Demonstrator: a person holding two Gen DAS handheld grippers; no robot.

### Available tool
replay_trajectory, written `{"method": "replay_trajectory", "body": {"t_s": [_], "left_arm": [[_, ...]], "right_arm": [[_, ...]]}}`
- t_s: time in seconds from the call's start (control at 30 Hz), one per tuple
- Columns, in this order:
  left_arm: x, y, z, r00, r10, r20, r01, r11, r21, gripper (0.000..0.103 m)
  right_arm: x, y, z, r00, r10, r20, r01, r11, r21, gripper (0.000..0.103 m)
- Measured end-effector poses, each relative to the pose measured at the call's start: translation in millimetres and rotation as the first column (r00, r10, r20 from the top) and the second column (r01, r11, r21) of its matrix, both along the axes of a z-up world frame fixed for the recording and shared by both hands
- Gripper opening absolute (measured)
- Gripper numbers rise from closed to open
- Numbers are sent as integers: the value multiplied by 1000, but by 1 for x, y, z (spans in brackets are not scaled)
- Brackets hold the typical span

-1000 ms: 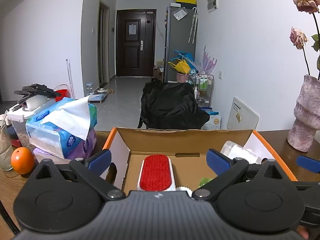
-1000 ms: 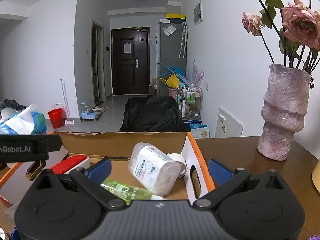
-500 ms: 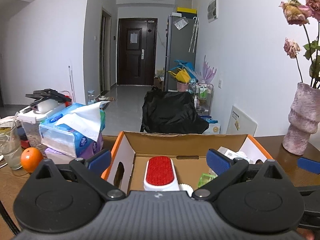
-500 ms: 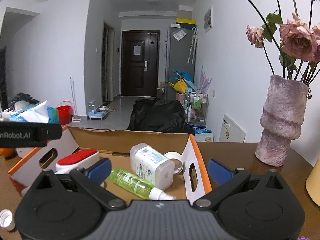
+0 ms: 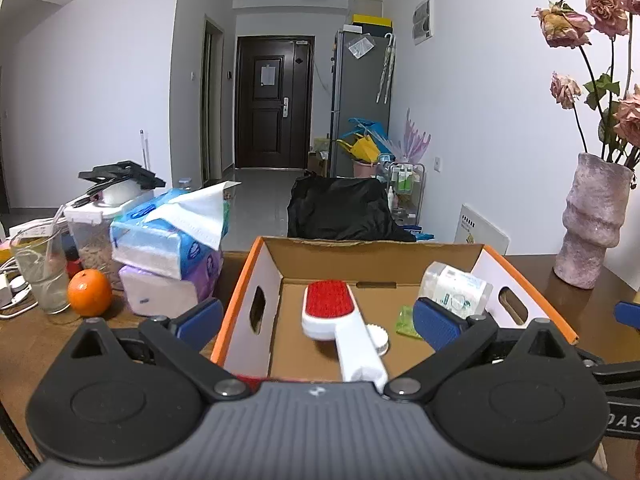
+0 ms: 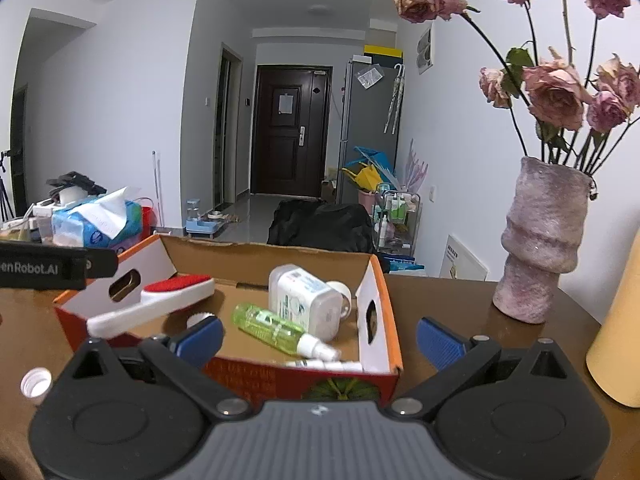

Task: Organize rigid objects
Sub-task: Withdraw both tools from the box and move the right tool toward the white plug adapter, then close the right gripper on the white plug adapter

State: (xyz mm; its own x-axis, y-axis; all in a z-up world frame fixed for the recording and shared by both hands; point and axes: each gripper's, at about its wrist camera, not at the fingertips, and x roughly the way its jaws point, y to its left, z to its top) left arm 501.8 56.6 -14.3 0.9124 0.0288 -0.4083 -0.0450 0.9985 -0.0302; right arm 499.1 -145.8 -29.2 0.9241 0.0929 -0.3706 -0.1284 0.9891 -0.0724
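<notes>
Both grippers (image 5: 316, 316) (image 6: 318, 336) drew back — jaws apart, empty — box (image 6: 384, 300) holding two bottles, one brush (image 6: 160, 300).

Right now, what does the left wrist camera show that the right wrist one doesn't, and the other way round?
Only the left wrist view shows the orange and the drinking glass on the table left of the box. Only the right wrist view shows the loose white cap on the table and the yellow cylinder at the right edge. Both show the cardboard box holding the red-faced brush, white bottle and green spray bottle, plus the tissue packs and vase.
</notes>
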Motion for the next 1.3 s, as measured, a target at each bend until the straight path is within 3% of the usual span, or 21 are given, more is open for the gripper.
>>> {"method": "replay_trajectory", "body": {"t_s": [0.7,0.93,1.13,1.3], "left_arm": [[-84,28,-14,999,38,-37,-38,999,11,103],[-107,35,-24,996,42,-72,-41,999,26,103],[-116,42,-32,994,45,-101,-42,999,29,103],[-115,42,-34,993,43,-106,-40,999,29,103]], "right_arm": [[-79,-22,-17,999,-23,-42,23,1000,1,103],[-99,-30,-31,995,-39,-94,39,999,-1,103],[-96,-34,-52,985,-67,-161,67,998,-11,103],[-83,-32,-62,981,-96,-169,97,995,-1,103]]}}
